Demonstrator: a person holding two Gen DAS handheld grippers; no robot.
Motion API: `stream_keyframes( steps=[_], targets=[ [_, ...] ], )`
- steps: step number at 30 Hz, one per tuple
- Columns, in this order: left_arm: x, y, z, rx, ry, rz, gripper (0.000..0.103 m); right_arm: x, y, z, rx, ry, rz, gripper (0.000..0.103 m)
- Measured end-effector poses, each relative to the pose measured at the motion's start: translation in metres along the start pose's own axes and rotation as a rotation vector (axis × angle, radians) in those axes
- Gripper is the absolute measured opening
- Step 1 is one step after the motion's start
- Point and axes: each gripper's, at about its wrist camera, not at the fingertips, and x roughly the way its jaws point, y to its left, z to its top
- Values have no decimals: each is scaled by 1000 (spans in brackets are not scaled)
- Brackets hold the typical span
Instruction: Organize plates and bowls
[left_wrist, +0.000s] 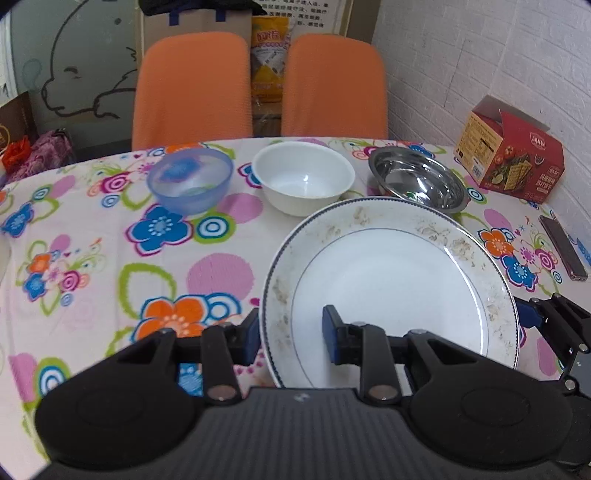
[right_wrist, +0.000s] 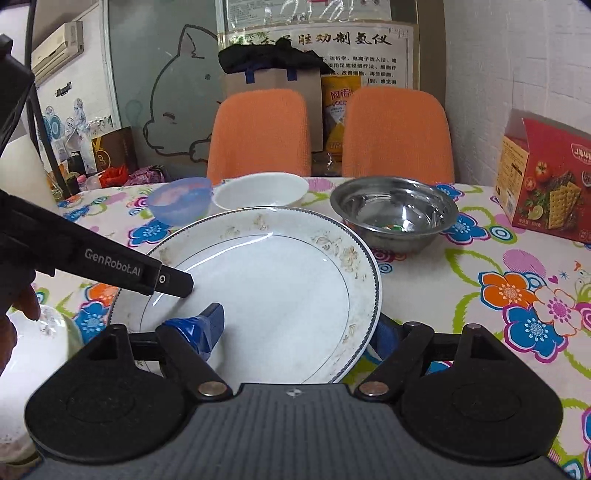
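Note:
A large white plate (left_wrist: 388, 273) (right_wrist: 277, 288) with a blue rim line and faded flowers is tilted above the flowered tablecloth (left_wrist: 110, 258). My left gripper (left_wrist: 291, 332) is shut on its left rim, one pad on top and one outside the edge; its finger (right_wrist: 177, 284) shows over the plate in the right wrist view. My right gripper (right_wrist: 295, 332) stands open at the plate's right side, one finger over the plate and the other past the rim. Behind the plate stand a blue plastic bowl (left_wrist: 190, 181), a white bowl (left_wrist: 303, 177) and a steel bowl (left_wrist: 417, 181).
A red cracker box (left_wrist: 513, 155) and a phone (left_wrist: 561, 247) lie at the table's right by the brick wall. Two orange chairs (left_wrist: 192, 85) stand behind the table. Another white dish (right_wrist: 29, 354) sits at the lower left, near a hand (right_wrist: 22, 302).

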Motion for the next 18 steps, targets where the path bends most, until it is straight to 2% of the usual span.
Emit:
stream_keyframes(
  steps=[6,12,18],
  targets=[
    [-65,47,-36,-44,-52,86,27,-38,57,1,-39,-79,92,71],
    [-95,91,-86,-90,-44,193,27,-40,114,-12,-86,-58,208,71],
    [-96,113,-122,-157,-16,169,27,-38,147,-34,-107,13,267,71]
  ],
)
